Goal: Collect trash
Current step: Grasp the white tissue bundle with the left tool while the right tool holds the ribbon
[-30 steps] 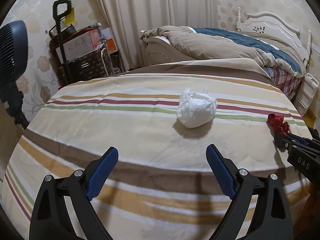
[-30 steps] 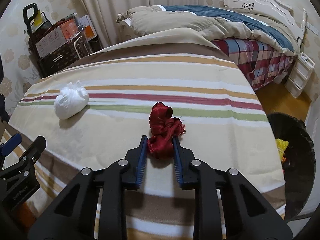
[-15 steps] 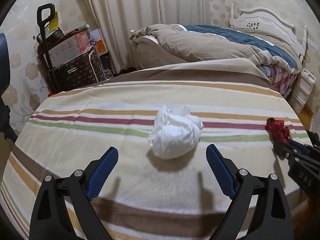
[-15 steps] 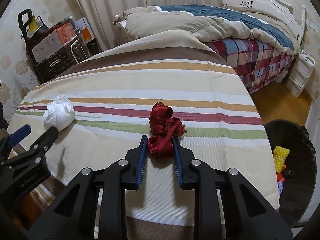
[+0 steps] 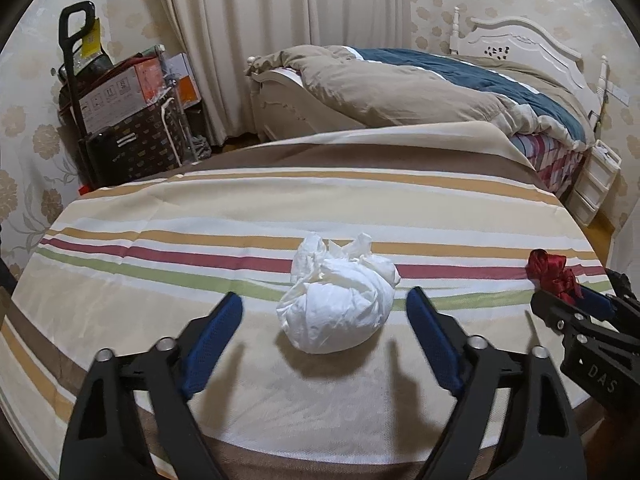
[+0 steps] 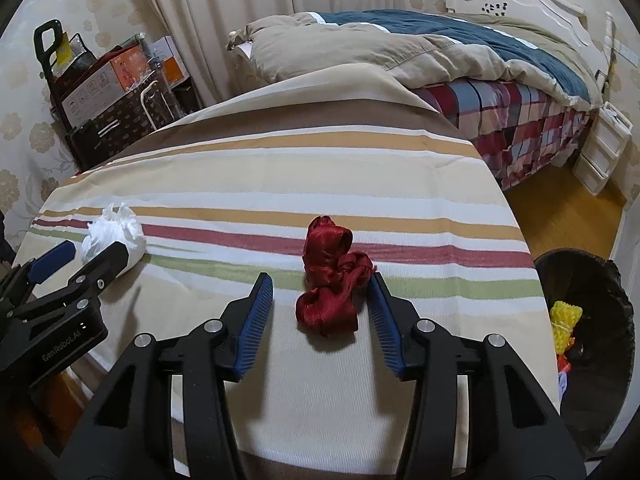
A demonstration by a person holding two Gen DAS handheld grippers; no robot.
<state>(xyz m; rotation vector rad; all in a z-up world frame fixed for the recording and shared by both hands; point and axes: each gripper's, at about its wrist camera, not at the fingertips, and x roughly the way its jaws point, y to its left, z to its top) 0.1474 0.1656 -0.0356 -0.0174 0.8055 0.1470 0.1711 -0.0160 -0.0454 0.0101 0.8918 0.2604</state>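
bedroom with floral wallpaper and pale curtains, where a striped cloth covers a table that stands before an unmade bed.

we hold a gripper in each hand over the near edge of the table. our left gripper straddles a white wad of paper that sits on the cloth near the middle of the near edge; its jaws are closing, the blue pads stand clear on both sides and nothing is pinched yet. our right gripper, toward the right end of the same edge, is opening around a crumpled red ribbon: the left pad is plainly off it, the right pad is at most brushing a loop, and the ribbon lies on the cloth rather than hanging in a grip.

beyond the right edge of the table, low on the floor, a dark bin already holds a yellow scrap and other bits.

we judge both pieces featherlight and soft. the wad should crush a little and hold well if taken across its round body, not by the loose frills on top, which could tear or pull free. the ribbon looks glossy and slippery, so a bite on the bunched knot at its middle seems safer than on one trailing loop. neither looks fragile, but either could slip out on the way to the bin.
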